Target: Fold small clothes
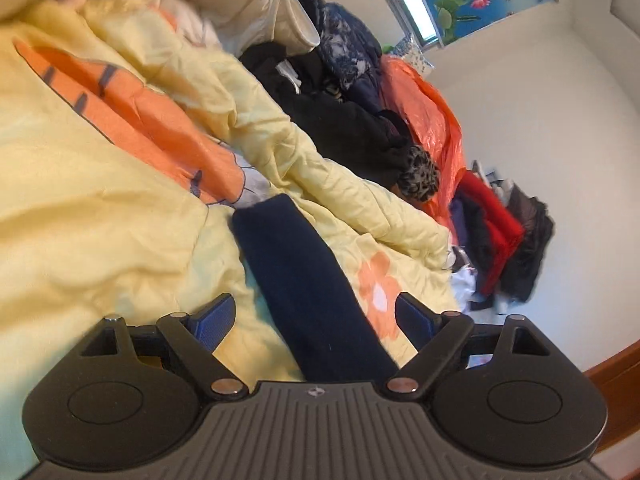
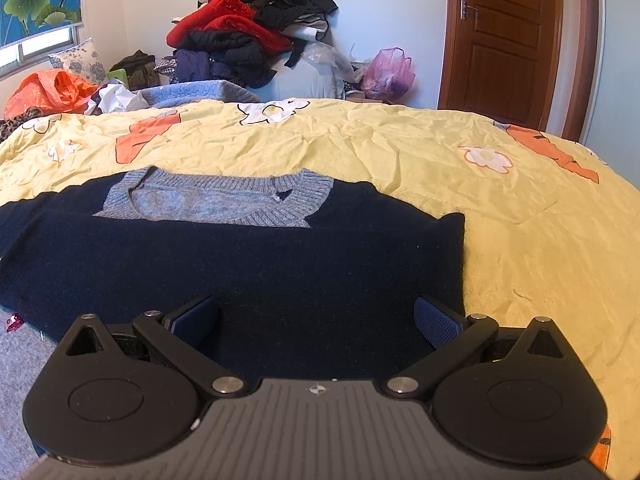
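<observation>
A crumpled yellow cotton quilt with orange flowers (image 2: 400,152) gives a broad surface for folding; the fuzzy navy knit sweater with grey ribbed collar (image 2: 240,256) lies flat at its 7 o'clock side, one sleeve (image 1: 296,272) stretched out. Left gripper (image 1: 316,316) and right gripper (image 2: 316,316) hover over the knit with jaws spread, empty

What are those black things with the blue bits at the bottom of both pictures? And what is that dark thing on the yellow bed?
Each black thing is a grabbing tool that a person holds, one in each hand. A little camera sits on each tool and looks out past its two blue fingers, so each picture is that tool's own view.

One picture is from the left tool, the other from the right tool. Both tools are open and hold nothing.

The dark thing is a small navy sweater with a grey collar, spread flat on a yellow bedspread with orange flowers. The left tool sees its long sleeve. More clothes are piled behind.
</observation>
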`<state>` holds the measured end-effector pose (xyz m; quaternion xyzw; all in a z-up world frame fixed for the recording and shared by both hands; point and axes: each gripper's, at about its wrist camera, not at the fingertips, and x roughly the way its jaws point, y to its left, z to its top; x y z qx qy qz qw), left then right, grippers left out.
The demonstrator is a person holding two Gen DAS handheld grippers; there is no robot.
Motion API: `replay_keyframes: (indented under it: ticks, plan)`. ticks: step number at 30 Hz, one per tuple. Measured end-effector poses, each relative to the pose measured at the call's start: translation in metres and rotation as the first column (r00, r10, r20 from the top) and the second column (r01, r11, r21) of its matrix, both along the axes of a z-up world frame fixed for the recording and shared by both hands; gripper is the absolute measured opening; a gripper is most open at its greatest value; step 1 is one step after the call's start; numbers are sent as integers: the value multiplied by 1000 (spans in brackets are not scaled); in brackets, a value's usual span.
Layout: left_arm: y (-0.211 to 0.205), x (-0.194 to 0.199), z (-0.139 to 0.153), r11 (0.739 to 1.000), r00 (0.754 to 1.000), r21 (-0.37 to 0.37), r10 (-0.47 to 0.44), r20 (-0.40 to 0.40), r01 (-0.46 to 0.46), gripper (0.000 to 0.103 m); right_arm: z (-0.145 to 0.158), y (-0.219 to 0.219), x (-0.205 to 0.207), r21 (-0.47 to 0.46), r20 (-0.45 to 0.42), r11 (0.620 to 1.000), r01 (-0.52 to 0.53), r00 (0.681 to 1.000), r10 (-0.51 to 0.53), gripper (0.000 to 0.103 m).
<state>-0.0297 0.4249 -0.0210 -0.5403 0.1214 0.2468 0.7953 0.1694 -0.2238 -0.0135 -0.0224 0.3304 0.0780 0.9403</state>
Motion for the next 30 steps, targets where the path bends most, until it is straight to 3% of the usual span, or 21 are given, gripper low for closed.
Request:
replay_keyframes:
  ticks: [5,6,8,9,14,17,19,21,22,23,25,27,28,29,30]
  plan:
    - [-2,27,6,994,997,105,-20,-68,27,83,0,0,0,-1,0,1000,0,1000,0,103]
    - [-5,35,8,989,994,142,-21,-108,37,68,0,0,0,0,0,1000,0,1000,0,103]
    - [-9,48,7,978,977,196,-30,-210,72,15,0,0,0,0,0,1000,0,1000,0,103]
    - [-13,53,7,970,965,231,-19,-261,81,9,0,0,0,-1,0,1000,0,1000,0,103]
    - [-32,58,17,935,946,346,47,-322,71,4,0,0,0,0,0,1000,-1,1000,1,103]
    - [-67,66,47,908,968,415,43,-246,65,4,0,0,0,0,0,1000,-1,1000,1,103]
    - [-115,82,73,856,978,498,-43,-206,142,4,0,0,0,1,0,1000,-1,1000,1,103]
    - [-186,100,96,740,965,621,-170,-198,258,4,0,0,1,3,0,1000,-2,1000,2,103]
    - [-228,108,102,661,944,676,-256,-205,326,4,0,0,1,6,0,1000,-1,1000,1,103]
    - [-269,115,104,573,910,716,-340,-236,400,4,0,-1,1,10,0,1000,-1,1000,1,103]
    - [-353,123,93,372,817,763,-468,-338,529,4,0,-2,1,20,1,1000,0,1000,0,103]
    - [-418,125,67,203,718,753,-526,-456,626,4,1,-4,1,31,2,1000,2,1000,-2,103]
    - [-443,124,54,132,677,743,-538,-502,656,4,1,-3,1,33,2,999,3,1000,-3,103]
    - [-461,122,42,78,648,736,-543,-534,672,4,1,-3,1,34,3,999,3,1000,-3,103]
    - [-472,120,33,42,637,735,-534,-555,676,4,1,-3,1,36,3,999,3,1000,-3,103]
